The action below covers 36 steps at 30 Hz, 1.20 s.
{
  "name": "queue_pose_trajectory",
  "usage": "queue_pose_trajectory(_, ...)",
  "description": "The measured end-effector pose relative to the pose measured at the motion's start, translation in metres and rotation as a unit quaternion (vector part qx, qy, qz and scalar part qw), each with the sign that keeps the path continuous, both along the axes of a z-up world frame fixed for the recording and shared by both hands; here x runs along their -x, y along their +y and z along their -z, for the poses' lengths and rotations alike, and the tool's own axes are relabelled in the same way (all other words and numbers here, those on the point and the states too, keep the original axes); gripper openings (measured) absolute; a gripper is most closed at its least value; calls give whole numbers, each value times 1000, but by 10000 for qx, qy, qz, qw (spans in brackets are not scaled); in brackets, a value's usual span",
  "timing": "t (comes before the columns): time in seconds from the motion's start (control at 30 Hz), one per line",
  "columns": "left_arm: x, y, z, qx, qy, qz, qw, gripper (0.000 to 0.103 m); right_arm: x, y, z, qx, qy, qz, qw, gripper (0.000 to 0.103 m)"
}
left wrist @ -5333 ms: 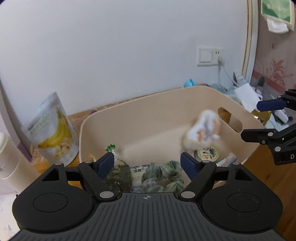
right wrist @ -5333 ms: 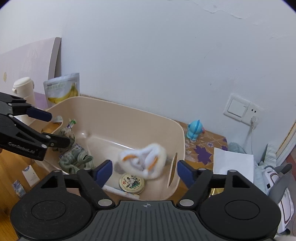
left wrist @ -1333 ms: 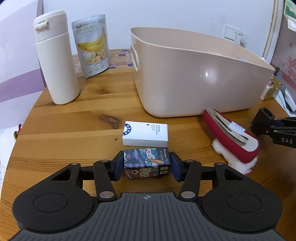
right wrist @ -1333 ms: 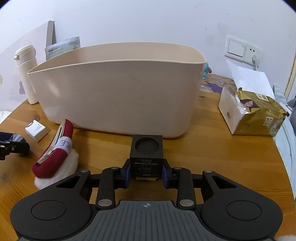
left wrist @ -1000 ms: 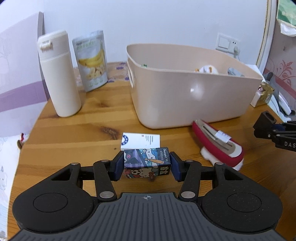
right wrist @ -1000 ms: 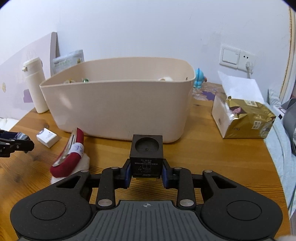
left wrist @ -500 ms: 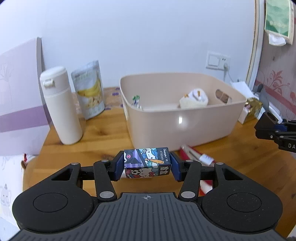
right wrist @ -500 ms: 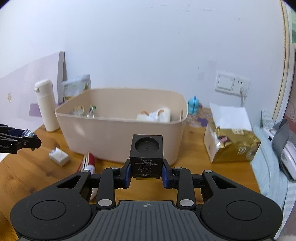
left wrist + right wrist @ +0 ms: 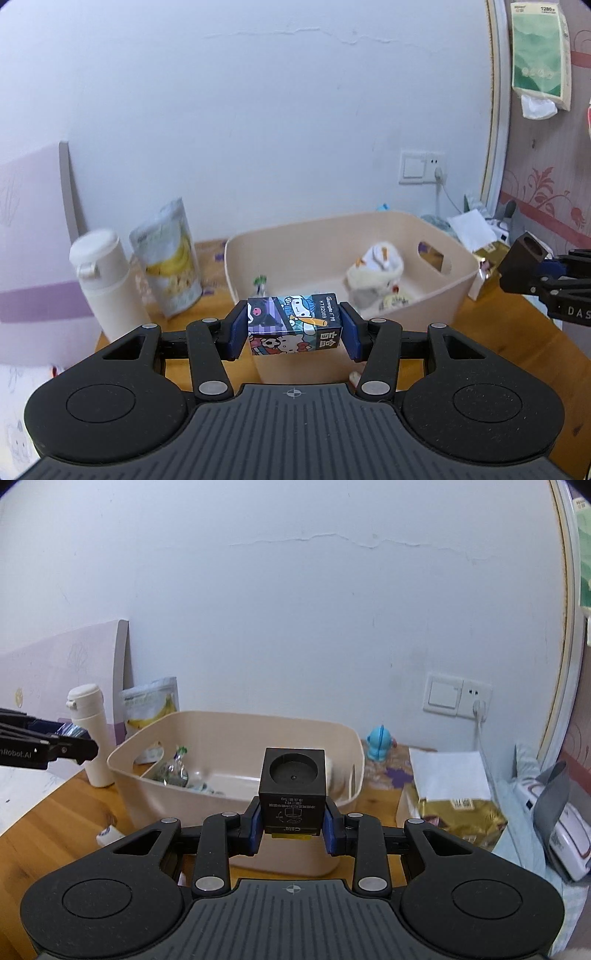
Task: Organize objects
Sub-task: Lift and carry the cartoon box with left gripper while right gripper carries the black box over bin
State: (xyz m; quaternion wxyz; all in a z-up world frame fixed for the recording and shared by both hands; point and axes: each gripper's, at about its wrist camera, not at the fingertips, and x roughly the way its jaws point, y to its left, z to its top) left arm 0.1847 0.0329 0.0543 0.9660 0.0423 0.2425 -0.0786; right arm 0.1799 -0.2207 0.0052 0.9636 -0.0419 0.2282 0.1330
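My left gripper point(image 9: 293, 334) is shut on a small cartoon-printed box point(image 9: 293, 325), held in the air in front of the beige plastic bin point(image 9: 458, 269). My right gripper point(image 9: 293, 830) is shut on a black cube with a round hollow on top point(image 9: 293, 782), held above the bin's near wall point(image 9: 236, 812). Inside the bin lie a white plush toy point(image 9: 376, 269), a clear packet with greens point(image 9: 173, 771) and other small items. In the left wrist view the black cube point(image 9: 522, 264) and right gripper show at the far right edge.
A white flask point(image 9: 107, 280) and a banana chip pouch point(image 9: 170, 258) stand left of the bin on the wooden table point(image 9: 55, 805). A gold foil bag point(image 9: 458, 812) and a blue toy figure point(image 9: 380, 742) sit to the right. A small white box point(image 9: 109, 832) lies on the table.
Both grippers have risen from table height with their objects, so the bin's inside now shows. The red slipper and white box have dropped below the left view.
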Motion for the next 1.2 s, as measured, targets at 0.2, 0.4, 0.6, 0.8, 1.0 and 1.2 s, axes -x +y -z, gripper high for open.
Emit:
queue_pose_trajectory(0.2, -22, -10, -10, -144, -107, 74, 9998, 52, -14, 6, -7, -56, -82, 35, 9999, 30)
queue_pose_trajectory(0.4, -47, -23, -10, -294, -75, 174, 9994, 52, -33, 12, -9, -97, -82, 39, 9999, 30)
queue_pose_trajectory(0.6, -72, -35, -2, -373, 55, 266, 9989, 52, -55, 17, -6, -59, -21, 34, 10000, 30)
queue_pose_trajectory(0.8, -99, -44, 12, -541, 323, 291, 9976, 52, -80, 23, -2, 47, 106, -8, 9999, 30)
queue_pose_trajectory(1.0, -118, -53, 27, -687, 531, 319, 9957, 52, -99, 30, 9, 131, 339, -66, 9993, 30)
queue_pose_trajectory(1.2, -141, -56, 46, -668, 1056, 317, 9917, 52, -115, 38, 22, 344, 662, -185, 9970, 30)
